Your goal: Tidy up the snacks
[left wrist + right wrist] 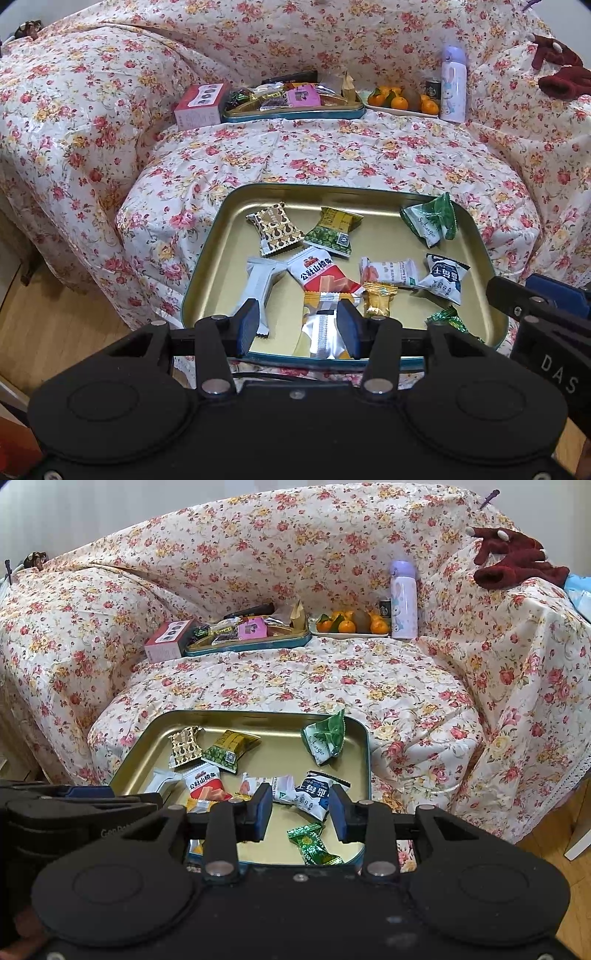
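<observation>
A teal tin tray (pixel 221 236) with a gold inside sits on the near sofa cushion and holds several wrapped snacks; it also shows in the right wrist view (pixel 364 746). My left gripper (pixel 298 326) is open and empty above the tray's near edge, over a silver and orange packet (pixel 322 332). My right gripper (pixel 301 812) is open and empty, above a blue and white packet (pixel 314 797) and a green candy (pixel 312 843). A second teal tray (pixel 295 110) full of snacks stands at the sofa's back, also in the right wrist view (pixel 251 642).
At the back stand a pink box (pixel 197 105), a plate of oranges (pixel 399 99), a small dark can (pixel 433 88) and a lilac bottle (pixel 453 83). A dark red plush toy (pixel 513 557) lies on the right armrest. Wooden floor (pixel 48 325) lies left of the sofa.
</observation>
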Motion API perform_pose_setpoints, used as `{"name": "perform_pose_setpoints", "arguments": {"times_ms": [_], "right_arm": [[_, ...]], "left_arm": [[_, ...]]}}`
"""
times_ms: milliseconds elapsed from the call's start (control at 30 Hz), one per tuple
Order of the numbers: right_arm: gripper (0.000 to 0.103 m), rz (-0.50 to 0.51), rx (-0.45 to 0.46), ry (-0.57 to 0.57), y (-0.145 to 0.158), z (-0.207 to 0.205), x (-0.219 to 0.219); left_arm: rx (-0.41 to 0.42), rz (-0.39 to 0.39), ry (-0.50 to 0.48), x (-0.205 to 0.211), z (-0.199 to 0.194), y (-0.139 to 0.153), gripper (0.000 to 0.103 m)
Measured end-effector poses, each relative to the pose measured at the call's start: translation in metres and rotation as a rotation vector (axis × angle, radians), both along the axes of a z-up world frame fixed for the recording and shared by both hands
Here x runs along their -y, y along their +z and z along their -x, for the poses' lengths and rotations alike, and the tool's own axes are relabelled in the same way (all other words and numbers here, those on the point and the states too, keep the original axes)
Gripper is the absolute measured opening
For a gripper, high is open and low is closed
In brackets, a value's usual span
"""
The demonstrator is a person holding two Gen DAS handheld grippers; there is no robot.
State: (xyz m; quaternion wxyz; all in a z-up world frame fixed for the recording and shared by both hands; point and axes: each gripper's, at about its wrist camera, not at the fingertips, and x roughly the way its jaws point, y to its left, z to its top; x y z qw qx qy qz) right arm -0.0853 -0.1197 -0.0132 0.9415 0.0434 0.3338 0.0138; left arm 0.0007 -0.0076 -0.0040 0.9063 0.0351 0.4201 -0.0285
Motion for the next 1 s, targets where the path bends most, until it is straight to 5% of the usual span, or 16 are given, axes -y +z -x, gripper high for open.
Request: {"name": "perform_pose_setpoints", "arguments": {"times_ms": [1000], "right_arm": [[0.036, 0.006, -0.007, 0.019, -0.0010, -0.0006, -0.0027]], "left_arm": [[-0.023, 0.005, 0.008, -0.0013, -0.0011, -0.0023, 0.055]]}}
